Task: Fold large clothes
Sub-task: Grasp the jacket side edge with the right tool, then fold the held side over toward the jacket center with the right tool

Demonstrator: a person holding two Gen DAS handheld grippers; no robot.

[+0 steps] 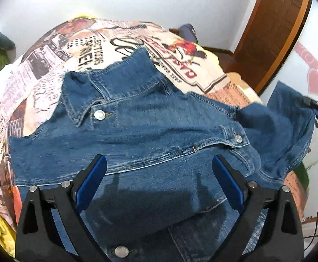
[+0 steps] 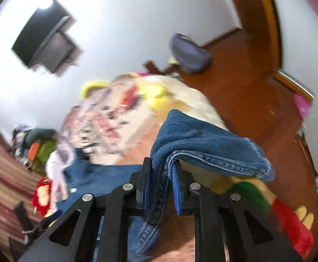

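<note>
One denim jacket [image 1: 150,131] lies collar-away; left gripper [image 1: 159,170] gapes wide, right gripper [image 2: 161,174] clamps its sleeve.

Home bedroom, bed [image 1: 49,69] under a newspaper-print cover reaching its far edge, white walls, wooden door [image 1: 274,28] and reddish wood floor [image 2: 235,83], wall-mounted television [image 2: 43,43], clothes heaped by the bed's left edge [image 2: 34,144], stuffed toys [image 2: 290,224] on the floor.

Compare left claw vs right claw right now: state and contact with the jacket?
Left claw is open, jaws wide apart, holding nothing above the denim jacket. Right claw is shut on a jacket edge, denim bunched between its jaws and draping over them. Shared: black frames, blue pads.
</note>
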